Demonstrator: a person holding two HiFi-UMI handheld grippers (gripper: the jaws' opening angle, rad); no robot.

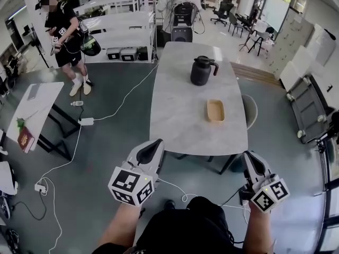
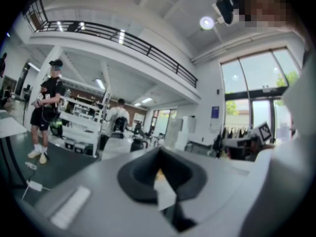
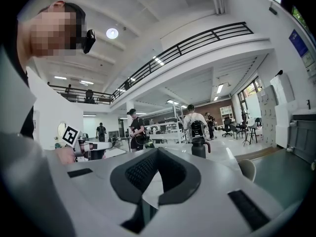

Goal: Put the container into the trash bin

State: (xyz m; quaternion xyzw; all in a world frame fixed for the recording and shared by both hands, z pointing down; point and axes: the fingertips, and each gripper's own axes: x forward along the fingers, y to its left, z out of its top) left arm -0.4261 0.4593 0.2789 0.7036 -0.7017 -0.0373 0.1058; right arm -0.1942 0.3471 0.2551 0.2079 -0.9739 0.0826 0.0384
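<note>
Two tools in head view: left gripper (image 1: 156, 143) at 7 o'clock, right gripper (image 1: 248, 155) at 4. The container (image 1: 215, 111) lies untouched on the table (image 1: 180, 115) at 3 o'clock.

Left gripper view: jaws pressed together, empty.

Right gripper view: likewise.

Pickup and disposal both outstanding.

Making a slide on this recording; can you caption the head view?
Left gripper and right gripper, both shut, face a grey table with a tan container and black jug.

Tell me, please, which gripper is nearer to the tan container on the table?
Right, narrowly. The right gripper is below and slightly right of the container; the left gripper is farther, below-left.
</note>
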